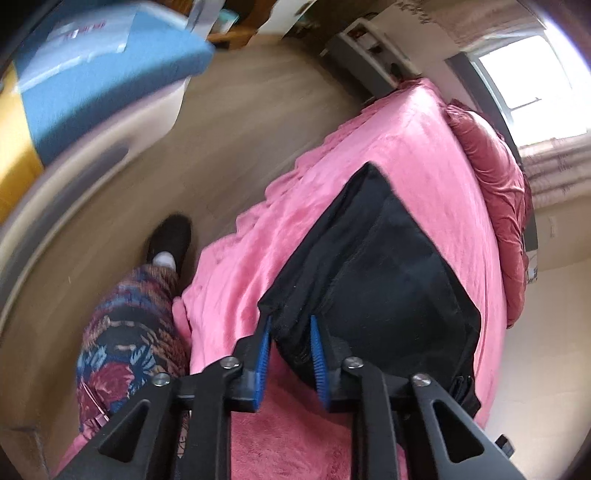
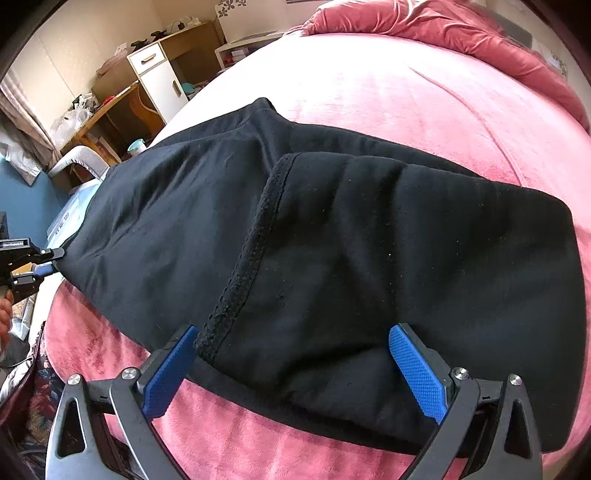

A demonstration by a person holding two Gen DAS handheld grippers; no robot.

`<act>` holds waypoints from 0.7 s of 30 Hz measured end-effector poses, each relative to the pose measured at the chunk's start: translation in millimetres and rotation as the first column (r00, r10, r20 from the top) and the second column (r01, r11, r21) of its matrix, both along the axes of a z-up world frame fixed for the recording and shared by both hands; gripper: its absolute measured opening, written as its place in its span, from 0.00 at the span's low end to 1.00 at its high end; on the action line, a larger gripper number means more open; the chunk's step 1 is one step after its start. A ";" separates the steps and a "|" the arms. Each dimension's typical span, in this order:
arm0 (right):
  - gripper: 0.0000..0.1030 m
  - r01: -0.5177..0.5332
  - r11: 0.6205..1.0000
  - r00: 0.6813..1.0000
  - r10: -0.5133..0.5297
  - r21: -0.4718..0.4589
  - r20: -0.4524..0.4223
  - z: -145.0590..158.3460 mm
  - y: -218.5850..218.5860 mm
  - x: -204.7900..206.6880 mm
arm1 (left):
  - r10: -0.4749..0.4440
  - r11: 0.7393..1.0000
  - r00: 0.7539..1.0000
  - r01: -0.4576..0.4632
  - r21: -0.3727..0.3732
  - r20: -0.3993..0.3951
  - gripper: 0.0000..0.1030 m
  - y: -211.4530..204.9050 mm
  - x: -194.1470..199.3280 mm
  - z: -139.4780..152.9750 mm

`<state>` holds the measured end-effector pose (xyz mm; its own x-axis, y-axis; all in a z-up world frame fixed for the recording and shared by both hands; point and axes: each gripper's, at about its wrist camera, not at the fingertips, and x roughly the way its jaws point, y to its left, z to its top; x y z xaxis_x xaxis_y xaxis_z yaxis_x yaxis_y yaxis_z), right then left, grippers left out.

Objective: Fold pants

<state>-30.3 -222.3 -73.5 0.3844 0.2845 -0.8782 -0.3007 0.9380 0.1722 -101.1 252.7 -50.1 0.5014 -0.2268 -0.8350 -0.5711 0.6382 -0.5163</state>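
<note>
Black pants point(image 2: 314, 236) lie folded on a pink bed point(image 2: 424, 99). In the left wrist view the pants point(image 1: 388, 258) stretch away from my left gripper point(image 1: 291, 328), whose blue pads are closed on a thick bunch of the fabric's near corner. My left gripper also shows in the right wrist view point(image 2: 48, 264), holding the pants' left end slightly off the bed. My right gripper point(image 2: 291, 354) is wide open, its blue pads point(image 2: 417, 373) either side of the pants' near edge by a hem seam point(image 2: 240, 273), not clamping it.
A dark pink pillow point(image 2: 461, 33) lies at the bed's far end. A person's floral-clad leg and black shoe point(image 1: 170, 240) stand on the wood floor left of the bed. A blue-covered bench point(image 1: 110, 81), a wooden desk and a white cabinet point(image 2: 159, 77) stand beyond.
</note>
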 end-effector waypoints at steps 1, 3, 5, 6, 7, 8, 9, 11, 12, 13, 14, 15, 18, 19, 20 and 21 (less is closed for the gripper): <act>1.00 0.000 1.000 1.000 0.000 0.001 -0.001 0.2 -0.1 -0.2 | -0.015 1.000 0.999 0.014 0.025 0.028 0.16 -3.6 1.0 7.1; 1.00 -0.007 1.000 1.000 0.007 0.000 -0.003 -0.4 0.4 -0.2 | -0.057 0.996 0.993 0.050 0.068 0.108 0.14 -13.8 4.4 26.1; 0.95 -0.014 1.000 1.000 0.014 -0.012 -0.006 2.4 -0.8 0.8 | -0.119 0.990 0.973 0.102 0.097 0.199 0.13 -27.7 10.3 46.4; 0.91 -0.009 1.000 1.000 0.009 -0.006 0.000 7.8 -3.4 1.1 | -0.174 0.981 0.952 0.147 0.125 0.250 0.13 -39.6 15.7 59.4; 0.89 -0.002 1.000 1.000 0.002 0.014 0.005 14.3 -6.9 1.5 | -0.209 0.975 0.938 0.177 0.137 0.278 0.13 -46.9 19.2 65.3; 0.89 0.004 0.999 1.000 -0.005 0.048 0.015 22.1 -11.6 2.0 | -0.254 0.965 0.914 0.218 0.144 0.316 0.13 -57.7 24.4 73.2; 0.89 0.009 0.996 1.000 -0.011 0.086 0.028 31.3 -16.5 2.8 | -0.299 0.954 0.889 0.264 0.145 0.347 0.13 -69.6 30.5 79.4; 0.89 0.002 0.984 0.999 -0.009 0.177 0.039 46.8 -23.9 5.9 | -0.380 0.925 0.836 0.349 0.152 0.396 0.12 -94.5 41.4 87.3; 0.89 -0.007 0.969 1.000 0.001 0.246 0.027 53.1 -27.1 9.4 | -0.406 0.913 0.817 0.378 0.153 0.410 0.12 -103.2 44.7 88.8; 0.89 -0.016 0.952 1.000 0.011 0.307 0.016 58.6 -29.0 13.7 | -0.451 0.891 0.785 0.426 0.157 0.425 0.12 -118.0 49.7 90.4; 0.89 -0.023 0.938 1.000 0.020 0.347 0.012 62.5 -29.5 17.5 | -0.487 0.871 0.760 0.461 0.171 0.430 0.12 -130.1 52.4 91.3; 0.89 -0.032 0.916 0.999 0.033 0.400 0.006 66.3 -29.2 23.1 | -0.519 0.851 0.739 0.490 0.188 0.429 0.12 -140.4 54.2 91.6; 0.89 -0.064 0.848 0.993 0.105 0.527 -0.048 69.2 -17.0 45.3 | -0.598 0.796 0.683 0.567 0.212 0.418 0.12 -166.8 58.8 88.2; 0.89 -0.080 0.831 0.990 0.131 0.551 -0.054 69.5 -10.2 52.2 | -0.616 0.782 0.671 0.585 0.216 0.413 0.12 -172.5 59.3 86.2; 0.89 -0.100 0.817 0.985 0.161 0.567 -0.059 69.3 -1.4 58.9 | -0.635 0.766 0.657 0.602 0.224 0.406 0.12 -177.8 59.5 84.5; 0.89 -0.122 0.799 0.978 0.199 0.588 -0.068 67.8 12.3 63.0 | -0.652 0.752 0.643 0.618 0.232 0.402 0.12 -182.1 59.3 83.3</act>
